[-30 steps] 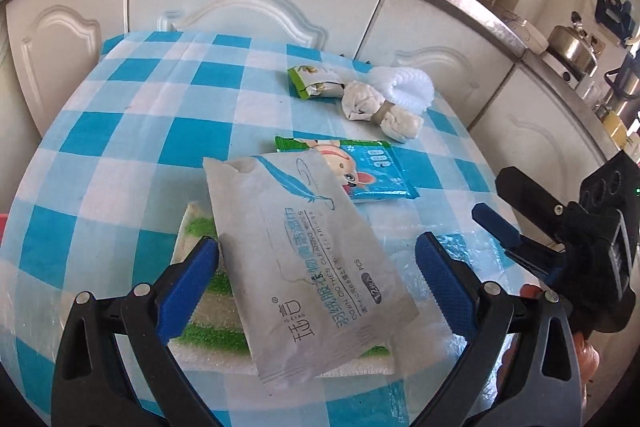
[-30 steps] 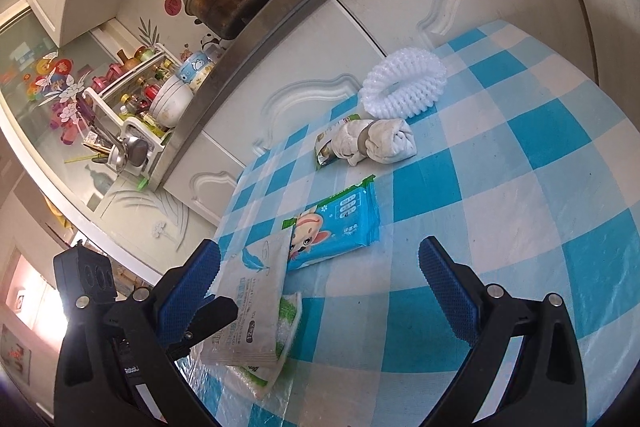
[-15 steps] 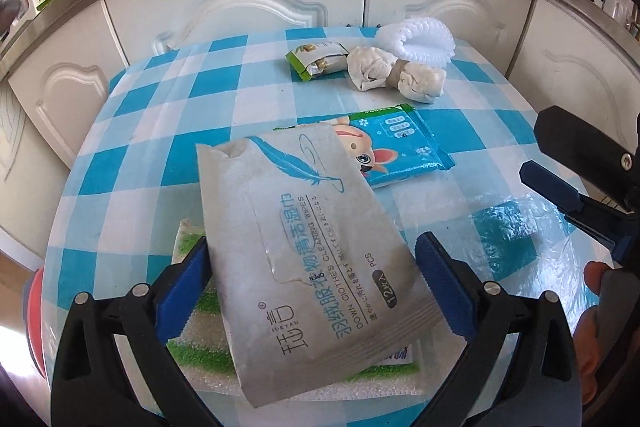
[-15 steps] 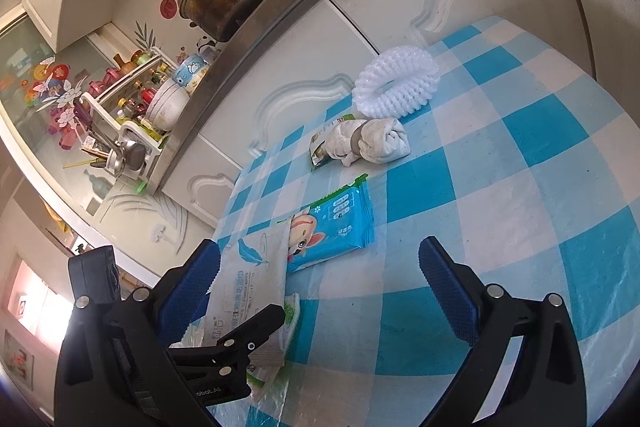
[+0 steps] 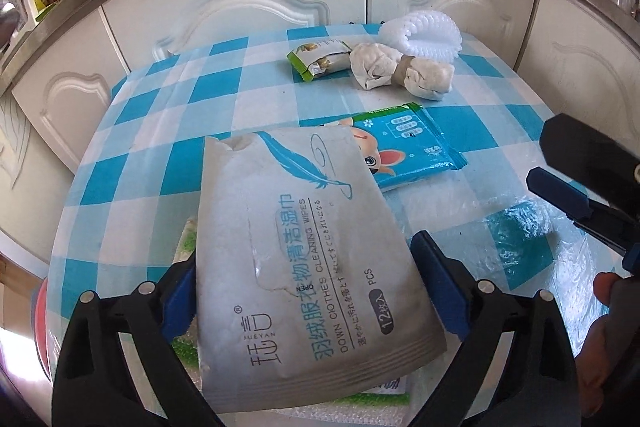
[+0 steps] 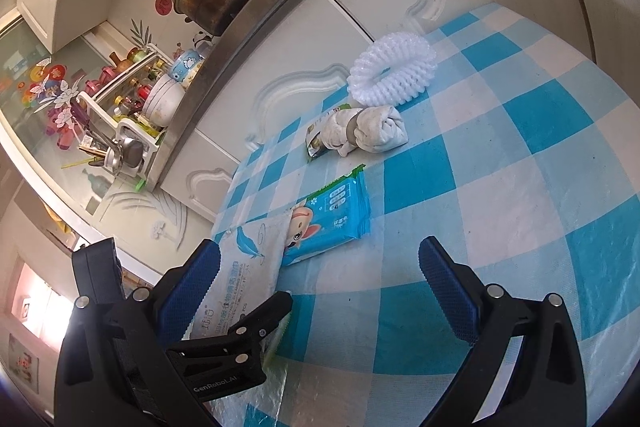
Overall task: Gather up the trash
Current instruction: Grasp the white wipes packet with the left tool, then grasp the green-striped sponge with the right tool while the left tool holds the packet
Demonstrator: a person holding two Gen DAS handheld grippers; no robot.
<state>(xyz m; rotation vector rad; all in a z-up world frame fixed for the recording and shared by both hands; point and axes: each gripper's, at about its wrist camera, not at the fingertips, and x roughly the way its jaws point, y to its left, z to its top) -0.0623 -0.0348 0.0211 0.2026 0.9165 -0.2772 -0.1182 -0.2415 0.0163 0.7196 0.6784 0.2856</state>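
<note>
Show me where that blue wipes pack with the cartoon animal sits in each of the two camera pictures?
Left wrist view: the blue wipes pack lies right of centre, its near end tucked under the white wipes pouch.
Right wrist view: the pack lies at centre, right of the pouch.
Shared landmark: the white foam ring at the table's far edge.

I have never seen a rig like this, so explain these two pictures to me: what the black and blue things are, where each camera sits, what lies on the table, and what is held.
No robot here: a person carries a hand-held gripper in each hand, each with a fisheye camera looking along its blue fingers. One picture is from the left hand-held gripper, the other from the right hand-held gripper. On the checked table lie a white wipes pack over a green striped sponge, a blue wipes pack, a green wrapper, a crumpled rag and a white foam ring. The left jaws are closing around the white pack; the right holds nothing.
</note>
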